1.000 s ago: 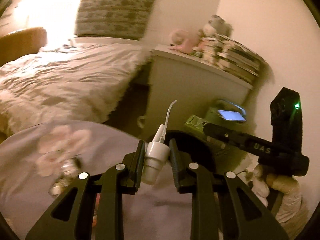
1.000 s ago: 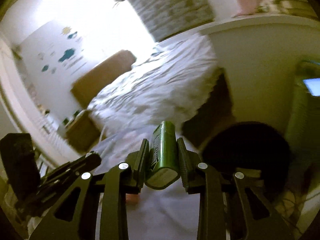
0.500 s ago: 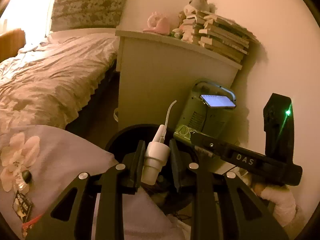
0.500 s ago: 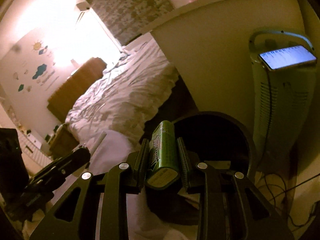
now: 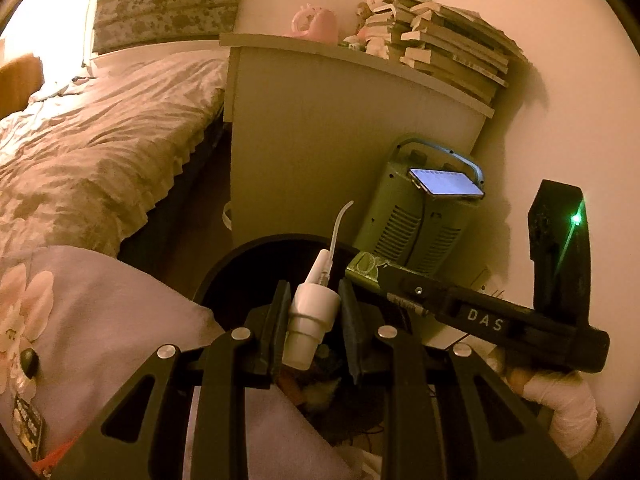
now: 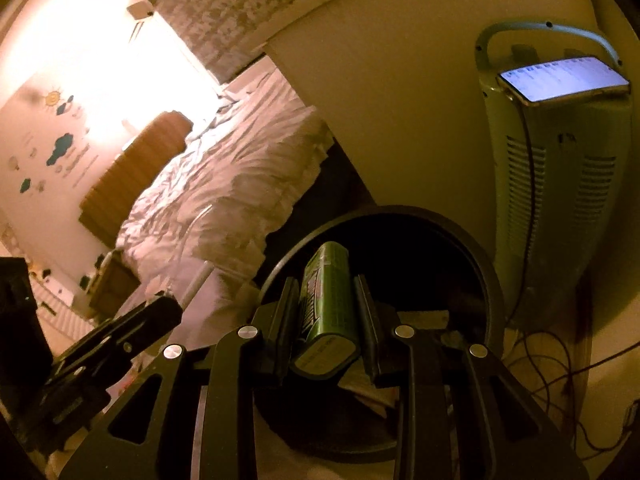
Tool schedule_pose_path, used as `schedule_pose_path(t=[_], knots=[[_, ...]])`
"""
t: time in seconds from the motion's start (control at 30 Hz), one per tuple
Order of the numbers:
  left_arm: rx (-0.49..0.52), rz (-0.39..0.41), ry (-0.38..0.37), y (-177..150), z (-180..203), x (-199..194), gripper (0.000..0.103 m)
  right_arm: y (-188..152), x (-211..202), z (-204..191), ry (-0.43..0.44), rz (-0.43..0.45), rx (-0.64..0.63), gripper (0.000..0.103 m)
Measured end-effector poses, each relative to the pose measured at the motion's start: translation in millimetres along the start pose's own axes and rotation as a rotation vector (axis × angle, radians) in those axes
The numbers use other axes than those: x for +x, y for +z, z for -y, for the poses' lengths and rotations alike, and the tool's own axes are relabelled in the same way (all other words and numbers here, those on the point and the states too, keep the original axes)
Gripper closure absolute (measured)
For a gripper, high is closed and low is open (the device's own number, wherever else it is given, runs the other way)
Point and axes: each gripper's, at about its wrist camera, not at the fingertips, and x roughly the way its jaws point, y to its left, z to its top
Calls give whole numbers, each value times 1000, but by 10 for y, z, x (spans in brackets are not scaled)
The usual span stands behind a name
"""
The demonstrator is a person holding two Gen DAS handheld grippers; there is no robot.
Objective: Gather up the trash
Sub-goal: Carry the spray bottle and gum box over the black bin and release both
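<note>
— While the black bin [image 6: 486, 280] is seen below both tools, what is gripped by the left gripper [image 5: 314, 322]?

— A white plastic nozzle [image 5: 310, 320] with a thin curved tube at its top is clamped between its pads, held upright over the bin's opening.

— And the right gripper [image 6: 326, 314]?

— A green can [image 6: 326, 300] is pinched between its jaws, its far end pointed into the bin's dark mouth. Paper scraps are glimpsed inside the bin.

— What is placed nearby?

— A pale green appliance [image 6: 560, 184] is stood just beside the bin, with a lit phone [image 6: 564, 78] laid on top. A white cabinet [image 5: 320, 128] is set behind, a rumpled bed [image 5: 100, 128] beside it.
</note>
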Motion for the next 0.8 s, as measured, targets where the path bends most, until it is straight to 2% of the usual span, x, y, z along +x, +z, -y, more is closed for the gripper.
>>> schedule_pose_path(t=[0.17, 0.2, 0.23, 0.27, 0.3, 0.43, 0.53, 0.8], knots=[[37, 24, 52, 44, 93, -17, 74, 13, 8, 26, -29, -5, 13, 74], [43, 26, 56, 54, 113, -31, 66, 20, 3, 31, -41, -8, 8, 64], [49, 32, 64, 63, 134, -50, 58, 18, -14, 34, -46, -3, 7, 49], [58, 47, 83, 73, 165, -90, 41, 15, -44, 37, -43, 9, 10, 45], [67, 64, 97, 80, 191, -129, 31, 9, -83, 42, -34, 18, 16, 41], [87, 106, 112, 105, 264, -303, 28, -16, -187, 15, -17, 29, 15, 41], [85, 128, 119, 110, 283, -439, 23, -47, -250, -39, 0, 34, 14, 41], [61, 157, 150, -10, 187, -784, 22, -122, -319, -252, 44, 19, 2, 36]])
